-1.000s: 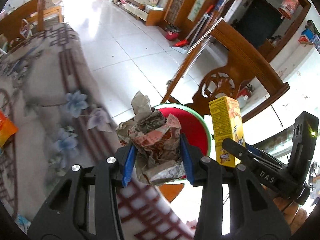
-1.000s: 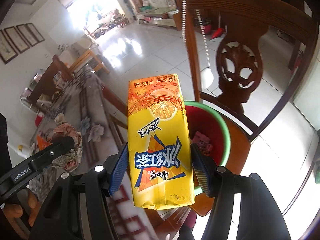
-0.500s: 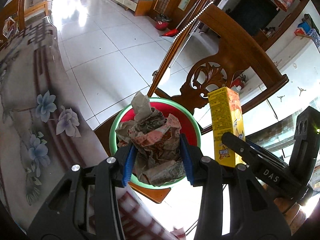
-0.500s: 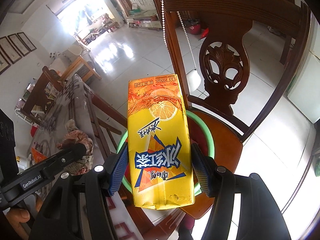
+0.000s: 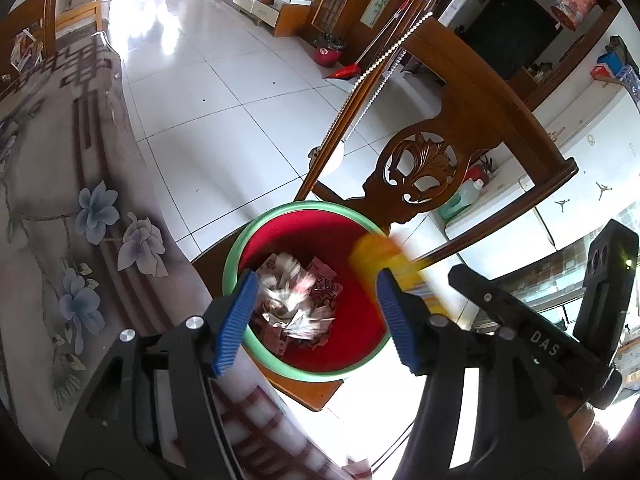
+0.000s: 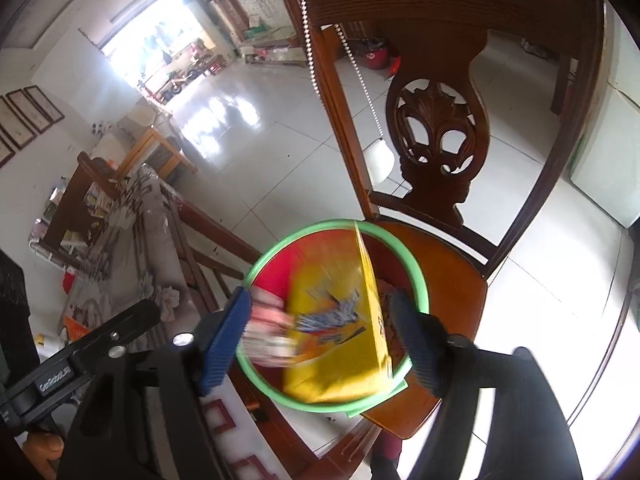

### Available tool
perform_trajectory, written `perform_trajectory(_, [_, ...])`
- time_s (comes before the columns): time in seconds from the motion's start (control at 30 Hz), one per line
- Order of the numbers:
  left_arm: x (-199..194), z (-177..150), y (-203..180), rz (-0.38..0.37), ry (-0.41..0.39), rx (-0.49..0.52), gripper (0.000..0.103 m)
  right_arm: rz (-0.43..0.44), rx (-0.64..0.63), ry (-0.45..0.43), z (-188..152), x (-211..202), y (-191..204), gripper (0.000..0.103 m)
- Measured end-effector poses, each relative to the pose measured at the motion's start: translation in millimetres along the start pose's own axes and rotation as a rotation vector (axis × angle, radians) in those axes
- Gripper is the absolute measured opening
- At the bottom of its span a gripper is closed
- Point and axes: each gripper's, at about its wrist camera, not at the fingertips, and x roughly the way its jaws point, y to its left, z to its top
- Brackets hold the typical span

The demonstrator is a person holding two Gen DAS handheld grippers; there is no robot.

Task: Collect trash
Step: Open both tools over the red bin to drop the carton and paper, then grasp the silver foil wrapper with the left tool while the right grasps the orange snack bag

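A red basin with a green rim (image 5: 304,205) (image 6: 320,226) stands on a wooden chair seat (image 6: 452,280). My left gripper (image 5: 316,292) hangs over it with its jaws opening. The crumpled paper wad (image 5: 292,296) is blurred and loose between the blue pads, dropping onto wrappers in the basin. My right gripper (image 6: 320,300) is beside it over the same basin, its jaws opening too. The yellow drink carton (image 6: 332,344) (image 5: 380,256) is blurred and tilted, free of the pads and falling into the basin. One of the right gripper's fingers (image 5: 500,308) shows in the left wrist view.
The carved chair back (image 5: 424,160) (image 6: 440,128) rises just behind the basin, with a beaded cord (image 6: 352,64) hanging on it. A table with a flowered cloth (image 5: 60,160) runs along the left and holds an orange packet (image 6: 76,326). White tiled floor lies beyond.
Both grippers have opened. The paper wad has left the left pads and the carton the right pads, and both are dropping into the basin. The basin now sits straight under both grippers.
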Motion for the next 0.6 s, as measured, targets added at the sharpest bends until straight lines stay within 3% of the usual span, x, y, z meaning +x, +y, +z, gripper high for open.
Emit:
perform_trajectory(0.33, [-38.6, -20.7, 20.3, 0.033, -0.05, -0.013, 0.063, 0.024, -0.023, 0.031, -8.9, 4.2, 21.2, 0.072])
perform_trajectory(0.6, [-88.4, -62.3, 81.3, 0.125, -0.088, -0.118, 0.07, 0.066, -0.109, 0.089, -29.4, 16.3, 70.7, 0.072])
